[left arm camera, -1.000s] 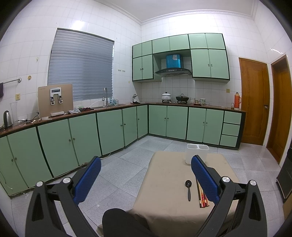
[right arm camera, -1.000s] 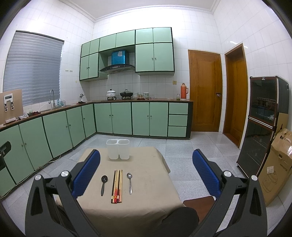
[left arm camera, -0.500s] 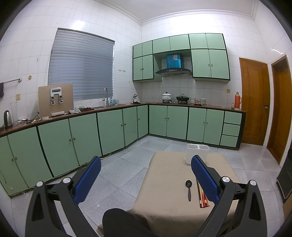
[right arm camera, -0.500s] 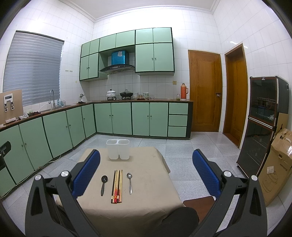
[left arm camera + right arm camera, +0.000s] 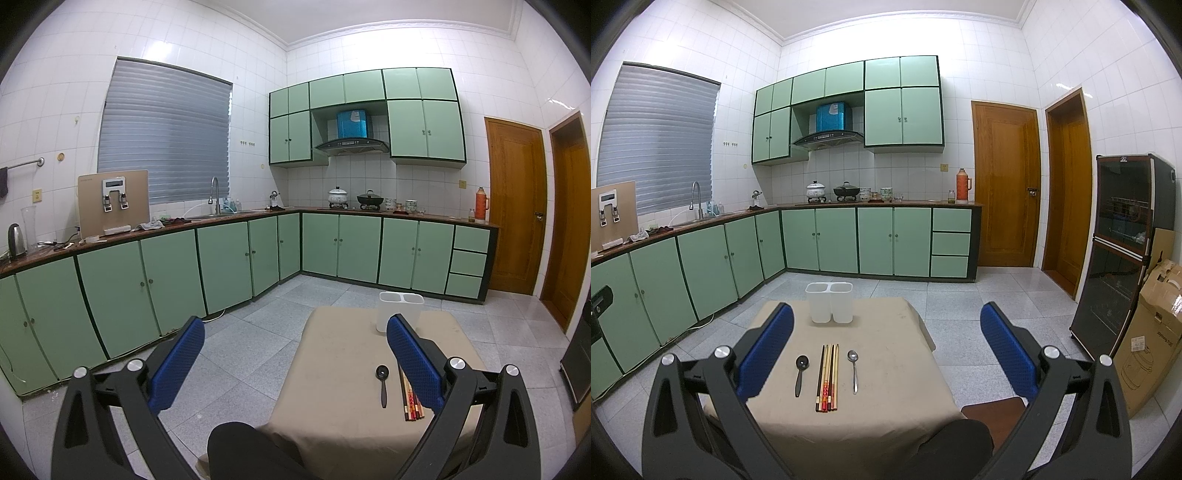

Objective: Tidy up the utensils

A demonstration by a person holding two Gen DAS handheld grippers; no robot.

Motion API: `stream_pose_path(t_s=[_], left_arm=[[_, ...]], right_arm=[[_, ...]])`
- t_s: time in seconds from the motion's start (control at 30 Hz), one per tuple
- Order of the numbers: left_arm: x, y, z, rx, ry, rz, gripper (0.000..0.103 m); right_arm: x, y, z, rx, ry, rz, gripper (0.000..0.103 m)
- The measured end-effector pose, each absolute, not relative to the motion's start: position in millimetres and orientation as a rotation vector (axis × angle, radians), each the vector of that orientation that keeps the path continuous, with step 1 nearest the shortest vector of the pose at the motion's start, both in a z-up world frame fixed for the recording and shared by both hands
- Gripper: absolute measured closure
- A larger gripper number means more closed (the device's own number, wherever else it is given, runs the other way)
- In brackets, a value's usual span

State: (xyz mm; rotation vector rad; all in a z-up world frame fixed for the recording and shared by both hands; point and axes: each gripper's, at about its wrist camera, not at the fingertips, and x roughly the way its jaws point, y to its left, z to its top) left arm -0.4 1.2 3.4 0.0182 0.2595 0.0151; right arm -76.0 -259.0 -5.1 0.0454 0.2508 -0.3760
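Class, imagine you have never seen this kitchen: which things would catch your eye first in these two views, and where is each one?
Most likely the small cloth-covered table in the middle of the floor, with a black spoon, a bundle of chopsticks and a silver spoon laid side by side. Behind them, at the far edge, stands a white two-compartment holder. Both the left gripper and the right gripper frame the views, open and holding nothing.

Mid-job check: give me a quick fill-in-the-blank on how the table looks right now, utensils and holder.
1. The chopsticks lie between the black spoon and the ____ spoon.
2. The white holder at the table's far edge has ____ compartments.
3. Both compartments of the holder look ____.
4. The left gripper and right gripper both have their jaws ____.

Missing words: metal; two; empty; open
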Motion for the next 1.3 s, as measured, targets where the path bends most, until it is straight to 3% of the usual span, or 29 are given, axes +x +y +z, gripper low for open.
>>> stream_pose_path(t_s=[1.0,1.3], left_arm=[[4,0,-1,0.021,0.275,-0.011,0.006],[45,-14,-37,0.032,0.406,-0.154,0.006]], right_arm=[[-75,-258,-3,0.037,0.258,-0.374,0.005],[-44,-268,-28,0.058,0.337,-0.311,0.005]])
